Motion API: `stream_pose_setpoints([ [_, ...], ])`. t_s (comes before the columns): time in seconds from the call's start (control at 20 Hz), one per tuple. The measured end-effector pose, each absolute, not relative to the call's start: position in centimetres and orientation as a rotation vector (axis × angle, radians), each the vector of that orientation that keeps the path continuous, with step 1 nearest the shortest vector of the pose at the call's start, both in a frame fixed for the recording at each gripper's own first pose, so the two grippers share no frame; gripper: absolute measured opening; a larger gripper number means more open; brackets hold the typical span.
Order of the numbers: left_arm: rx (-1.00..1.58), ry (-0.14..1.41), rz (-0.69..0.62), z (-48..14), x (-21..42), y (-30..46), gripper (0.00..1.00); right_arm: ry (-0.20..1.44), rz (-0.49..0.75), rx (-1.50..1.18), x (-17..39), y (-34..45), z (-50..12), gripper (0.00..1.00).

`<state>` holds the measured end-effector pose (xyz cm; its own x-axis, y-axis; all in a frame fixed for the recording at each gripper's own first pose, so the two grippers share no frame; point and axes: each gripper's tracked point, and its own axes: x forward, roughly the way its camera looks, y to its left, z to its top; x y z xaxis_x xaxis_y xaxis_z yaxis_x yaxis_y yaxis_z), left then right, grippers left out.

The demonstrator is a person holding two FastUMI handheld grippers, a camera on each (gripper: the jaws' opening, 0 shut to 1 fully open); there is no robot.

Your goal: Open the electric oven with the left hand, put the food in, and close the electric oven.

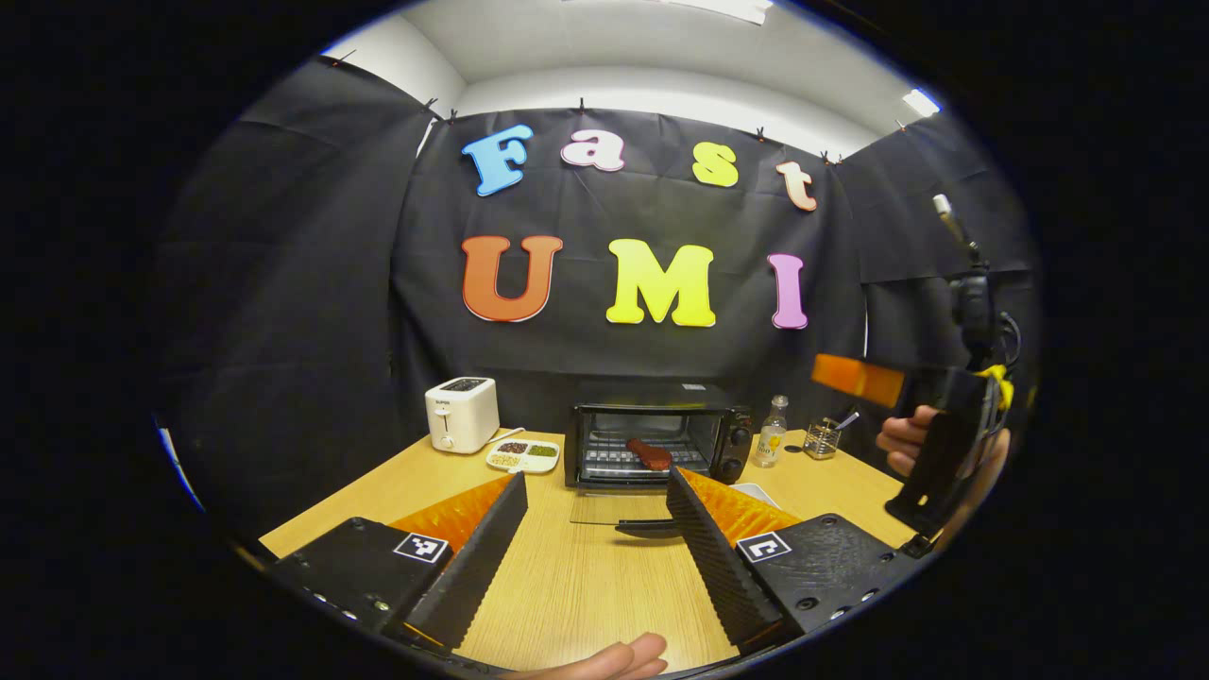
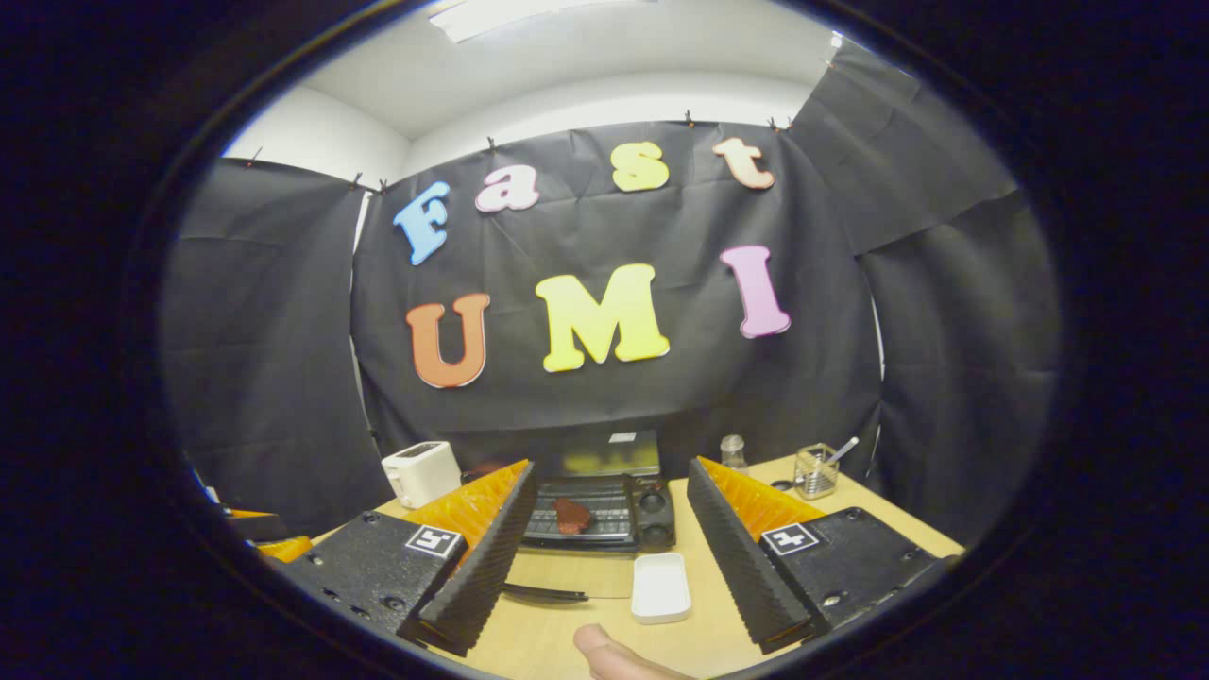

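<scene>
The black electric oven (image 1: 661, 430) stands at the back of the wooden table (image 1: 576, 586), its glass door (image 1: 614, 510) folded down flat. A reddish-brown piece of food (image 1: 650, 454) lies on the wire rack inside. My left gripper (image 1: 597, 480) hovers open in front of the door with nothing between its fingers. At the right, a hand holds my right gripper (image 1: 907, 416) high above the table. In the right gripper view, the right gripper (image 2: 612, 469) is open and empty, looking down at the oven (image 2: 652, 505), the food (image 2: 570, 516) and the door handle (image 2: 543, 593).
A white toaster (image 1: 462, 414) and a divided dish of condiments (image 1: 523, 455) sit left of the oven. A small bottle (image 1: 772, 433) and a glass with a spoon (image 1: 822, 439) stand to its right. An empty white dish (image 2: 659, 586) lies before the oven.
</scene>
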<state>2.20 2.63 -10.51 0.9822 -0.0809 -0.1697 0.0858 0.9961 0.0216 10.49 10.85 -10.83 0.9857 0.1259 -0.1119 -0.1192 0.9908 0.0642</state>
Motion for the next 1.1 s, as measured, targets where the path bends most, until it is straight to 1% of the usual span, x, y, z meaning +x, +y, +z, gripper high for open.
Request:
stream_pose_setpoints([
  [0.05, 0.033, 0.178, -0.093, -11.1, 2.9, 2.0, 0.95, 0.101, 0.12, 0.041, 9.6, 10.1, -9.8, 1.0],
  [0.1, 0.032, 0.19, -0.109, -11.8, 3.6, 1.2, 0.95, 0.102, 0.12, 0.013, 8.5, 9.5, -9.7, 0.95],
  [0.15, 0.029, 0.206, -0.123, -12.6, 4.5, 0.5, 0.95, 0.118, 0.116, -0.022, 7.5, 8.9, -9.7, 0.96],
  [0.2, 0.025, 0.234, -0.135, -13.7, 5.2, -0.2, 0.95, 0.114, 0.115, -0.039, 6.7, 8.3, -9.1, 1.0],
  [0.25, 0.026, 0.251, -0.155, -14.6, 6.2, -1.1, 0.95, 0.1, 0.111, -0.048, 5.9, 7.8, -8.4, 0.96],
  [0.3, 0.029, 0.276, -0.175, -15.6, 7.1, -2.0, 0.95, 0.089, 0.097, -0.052, 5.0, 7.2, -8.2, 1.0],
  [0.5, 0.042, 0.382, -0.21, -21.9, 9.7, -3.7, 0.95, 0.071, 0.057, -0.085, 2.5, 4.9, -7.2, 1.0],
  [0.65, -0.003, 0.467, -0.24, -26.6, 10.8, -5.5, 0.95, 0.057, 0.038, -0.084, 0.9, 3.6, -6.3, 1.0],
  [0.75, 0.016, 0.491, -0.234, -28.4, 11.5, -5.9, 0.96, 0.048, 0.019, -0.079, 0.2, 2.3, -6.1, 1.0],
  [0.8, 0.039, 0.49, -0.228, -28.8, 11.9, -6.1, 0.96, 0.037, 0.01, -0.073, -0.2, 1.8, -5.8, 0.96],
  [0.85, 0.063, 0.496, -0.223, -29.8, 12.3, -6.3, 0.96, 0.025, 0.001, -0.069, -0.5, 1.4, -5.5, 1.0],
  [0.9, 0.081, 0.515, -0.213, -30.8, 12.6, -6.4, 0.96, 0.018, -0.006, -0.068, -0.9, 1.0, -5.5, 1.0],
  [0.95, 0.087, 0.539, -0.21, -31.8, 12.7, -6.5, 0.96, 0.009, -0.013, -0.062, -1.1, 0.6, -5.5, 0.96],
  [1.1, 0.1, 0.567, -0.202, -33.4, 13.7, -6.8, 0.96, 0.004, -0.023, -0.054, -1.2, -0.2, -5.8, 0.96],
])
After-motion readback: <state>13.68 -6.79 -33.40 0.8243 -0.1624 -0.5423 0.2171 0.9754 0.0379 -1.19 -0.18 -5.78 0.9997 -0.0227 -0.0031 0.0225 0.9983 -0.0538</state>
